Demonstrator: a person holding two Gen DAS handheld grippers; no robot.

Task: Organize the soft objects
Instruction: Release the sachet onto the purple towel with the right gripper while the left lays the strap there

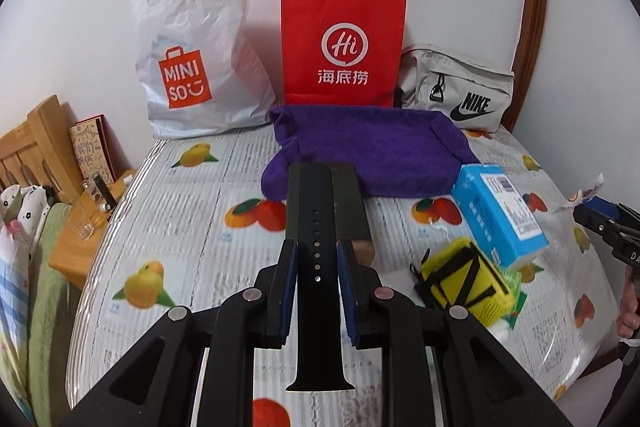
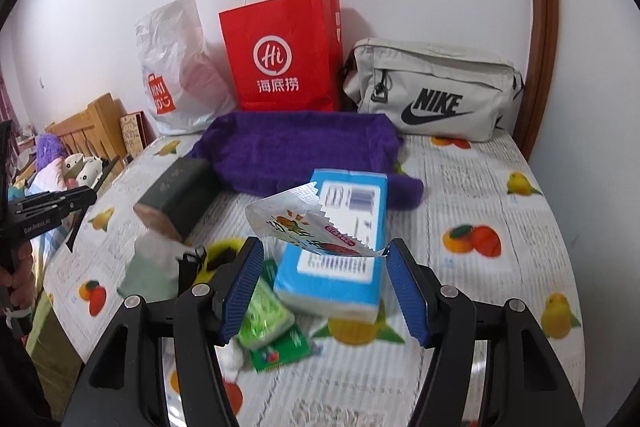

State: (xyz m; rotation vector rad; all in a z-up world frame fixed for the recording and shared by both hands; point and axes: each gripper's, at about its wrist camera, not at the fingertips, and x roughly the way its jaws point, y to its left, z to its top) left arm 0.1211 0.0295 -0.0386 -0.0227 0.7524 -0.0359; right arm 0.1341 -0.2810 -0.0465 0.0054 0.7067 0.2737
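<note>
A: Listing the setting first: a bench under a fruit-print cover is standing against a white wall. Along the wall are leaning a white plastic bag, a red paper bag and a grey pouch.

B: And lying in front of them?

A: A purple towel, a dark box, a blue tissue pack, a yellow mesh pouch and some green packets.

B: What are the hands carrying?

A: The left gripper is clamping a black watch strap, whose long axis is running straight ahead between the pads, pointing at the red bag. The right gripper is holding a torn foil wrapper by its edges, jaws standing wide with the wrapper spanning them.

B: Which bag is nearer which hand?

A: The red bag is lying dead ahead of the left gripper, beyond the towel; the grey pouch is sitting ahead and right of the right gripper. Judging from that, each item probably needs carrying forward over the towel.
</note>
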